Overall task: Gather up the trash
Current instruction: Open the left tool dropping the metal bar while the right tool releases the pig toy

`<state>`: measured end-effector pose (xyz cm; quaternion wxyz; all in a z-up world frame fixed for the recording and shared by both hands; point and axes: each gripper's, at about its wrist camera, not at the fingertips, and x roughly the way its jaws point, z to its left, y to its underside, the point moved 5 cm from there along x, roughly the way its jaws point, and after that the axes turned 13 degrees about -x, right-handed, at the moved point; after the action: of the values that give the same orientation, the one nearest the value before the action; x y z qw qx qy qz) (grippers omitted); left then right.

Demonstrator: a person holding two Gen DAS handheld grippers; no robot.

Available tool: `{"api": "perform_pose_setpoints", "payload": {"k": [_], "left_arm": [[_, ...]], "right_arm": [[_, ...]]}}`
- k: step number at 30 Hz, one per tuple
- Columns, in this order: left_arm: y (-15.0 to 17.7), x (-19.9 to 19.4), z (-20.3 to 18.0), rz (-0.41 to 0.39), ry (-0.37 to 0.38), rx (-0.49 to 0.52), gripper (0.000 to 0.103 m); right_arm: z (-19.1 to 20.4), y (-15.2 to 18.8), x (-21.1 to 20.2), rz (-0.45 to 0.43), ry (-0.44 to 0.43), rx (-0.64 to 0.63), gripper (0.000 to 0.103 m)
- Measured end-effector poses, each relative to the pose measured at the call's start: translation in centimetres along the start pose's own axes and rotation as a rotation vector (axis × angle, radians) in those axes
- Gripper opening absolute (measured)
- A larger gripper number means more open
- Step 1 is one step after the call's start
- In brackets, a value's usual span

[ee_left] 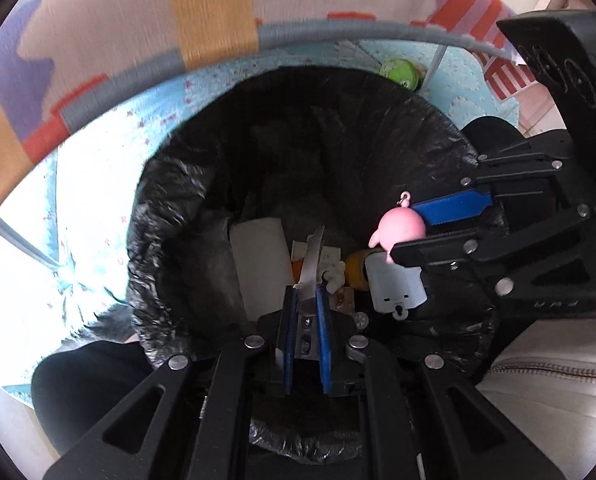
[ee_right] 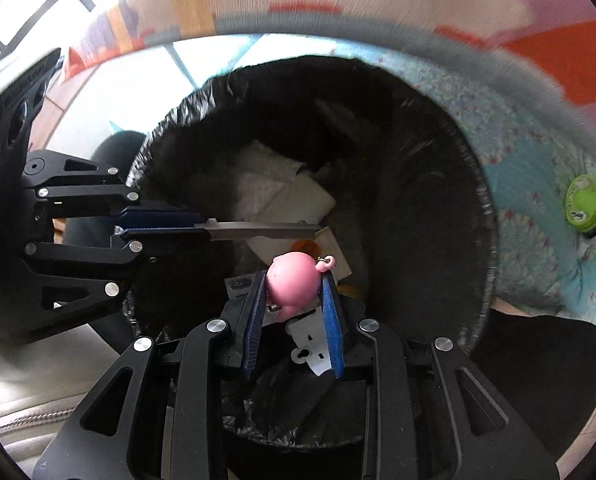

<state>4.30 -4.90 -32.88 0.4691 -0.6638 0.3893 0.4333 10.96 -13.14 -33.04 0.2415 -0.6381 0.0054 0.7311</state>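
A trash bin with a black liner [ee_left: 170, 216] [ee_right: 437, 152] sits below both grippers. It holds white paper [ee_left: 262, 264] [ee_right: 294, 200] and other scraps. My left gripper [ee_left: 306, 300] is shut on a thin silver metal strip [ee_left: 311, 264] and holds it over the bin; the gripper [ee_right: 194, 224] and strip [ee_right: 262, 230] also show in the right wrist view. My right gripper [ee_right: 294, 284] is shut on a pink round toy charm [ee_right: 292, 284] over the bin; the gripper [ee_left: 401, 228] and charm [ee_left: 399, 230] show in the left wrist view. A pale tag [ee_left: 395, 286] [ee_right: 311, 354] lies below the charm.
The bin stands on a light blue patterned mat [ee_left: 98, 208] [ee_right: 537, 208]. A green round lid [ee_left: 399, 72] [ee_right: 583, 204] lies on the mat beyond the bin. A multicoloured striped fabric [ee_left: 138, 20] rises behind. A person's dark trousers [ee_left: 86, 384] and beige bag [ee_left: 557, 376] are near.
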Motion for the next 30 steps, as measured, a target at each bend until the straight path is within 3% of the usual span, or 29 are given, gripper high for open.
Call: {"api": "perform_pose_setpoints", "payload": {"k": [8, 11, 17, 30], "left_arm": [[0.2, 0.7, 0.1, 0.015, -0.008, -0.008, 0.01], [0.2, 0.5, -0.3, 0.014, 0.007, 0.006, 0.011], [0.1, -0.6, -0.9, 0.004, 0.043, -0.001, 0.011], [-0.7, -6.7, -1.2, -0.098, 0.095, 0.008, 0.011]], "right_arm": [[0.2, -0.1, 2.2, 0.048, -0.024, -0.002, 0.028], [0.1, -0.3, 2.6, 0.049, -0.027, 0.003, 0.041], [0.1, -0.7, 2.3, 0.028, -0.023, 0.005, 0.042], [1.3, -1.4, -4.6, -0.073, -0.017, -0.041, 0.044]]}}
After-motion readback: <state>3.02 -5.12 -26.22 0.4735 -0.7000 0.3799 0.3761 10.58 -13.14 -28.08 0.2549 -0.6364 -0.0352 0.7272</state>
